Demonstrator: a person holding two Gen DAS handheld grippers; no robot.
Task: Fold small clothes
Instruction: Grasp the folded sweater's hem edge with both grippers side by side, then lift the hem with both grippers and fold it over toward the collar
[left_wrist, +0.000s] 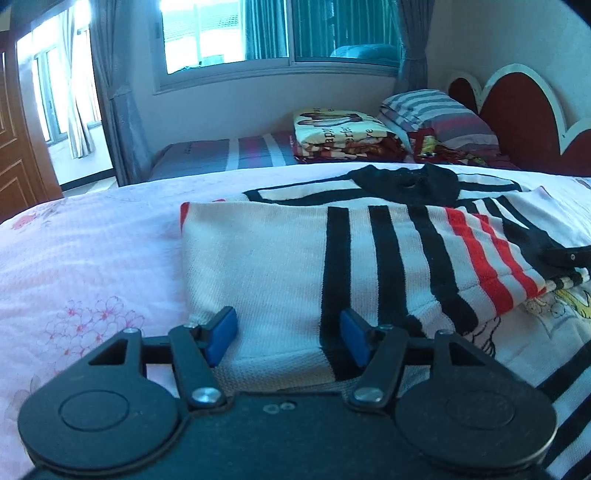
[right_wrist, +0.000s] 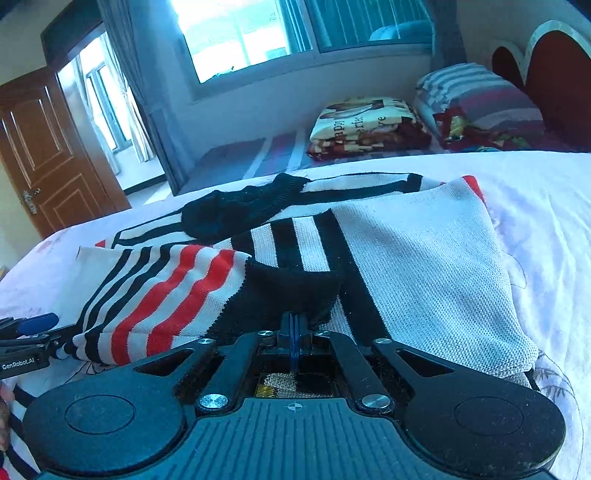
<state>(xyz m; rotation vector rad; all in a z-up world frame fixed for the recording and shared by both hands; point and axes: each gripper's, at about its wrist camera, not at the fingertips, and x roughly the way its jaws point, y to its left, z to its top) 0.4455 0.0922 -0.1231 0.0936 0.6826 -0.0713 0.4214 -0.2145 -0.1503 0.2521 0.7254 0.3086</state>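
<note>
Sweater (right_wrist: 424, 266) lies folded on bed (right_wrist: 546, 206), no containers.

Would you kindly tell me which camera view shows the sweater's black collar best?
The right wrist view: the black collar lies nearer and larger there, its ribbed knit readable above the folded sleeves. The left wrist view shows the same collar only as a small dark patch far across the striped sweater.

The left gripper (right_wrist: 26, 332), seen at the edge of the right wrist view, bears the white label "GenRobot.AI", and the folded blanket (right_wrist: 365, 123) by the window shows only broken letters such as "appy", not fully readable.
</note>
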